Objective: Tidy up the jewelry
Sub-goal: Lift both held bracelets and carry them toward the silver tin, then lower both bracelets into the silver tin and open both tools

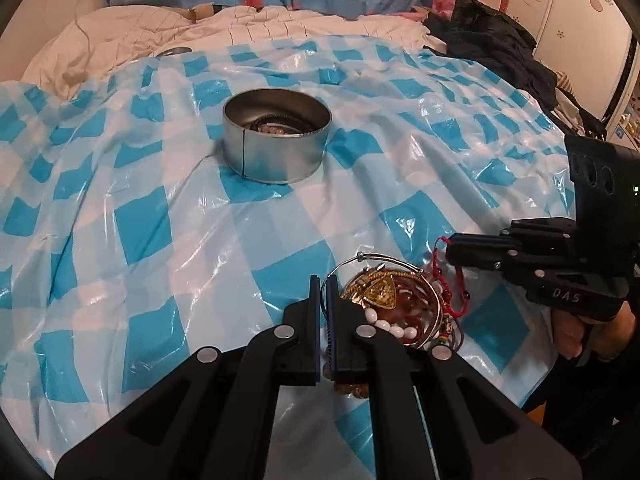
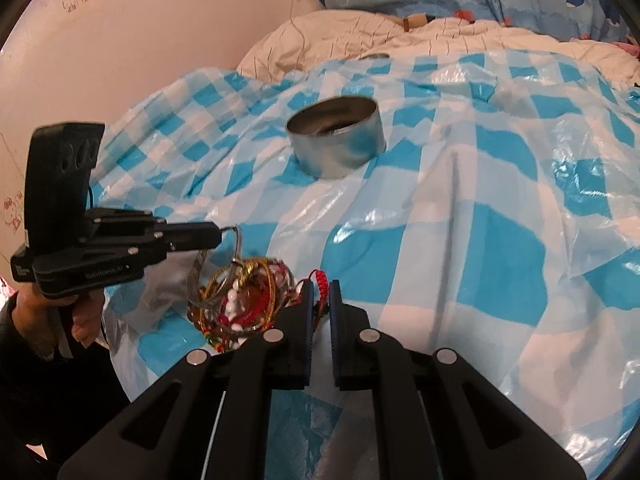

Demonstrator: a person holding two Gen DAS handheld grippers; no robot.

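A round metal tin [image 1: 277, 136] stands on the blue-and-white checked plastic sheet [image 1: 160, 220] and holds some dark bracelets; it also shows in the right wrist view [image 2: 338, 136]. A tangled pile of jewelry [image 1: 404, 304] lies near the front edge: a gold pendant, white beads, red cords, bangles. My left gripper [image 1: 324, 284] is shut on a thin silver bangle [image 1: 384, 258] at the pile's left side. My right gripper [image 2: 322, 286] is shut on a red braided cord [image 2: 320, 280] at the pile's right side. The pile also shows in the right wrist view [image 2: 244, 300].
The sheet covers a rumpled bed with a white quilt [image 1: 200, 32] behind. Dark clothing [image 1: 500, 48] lies at the far right. A pink wall [image 2: 140, 32] runs along the left side. The sheet's front edge drops off near the pile.
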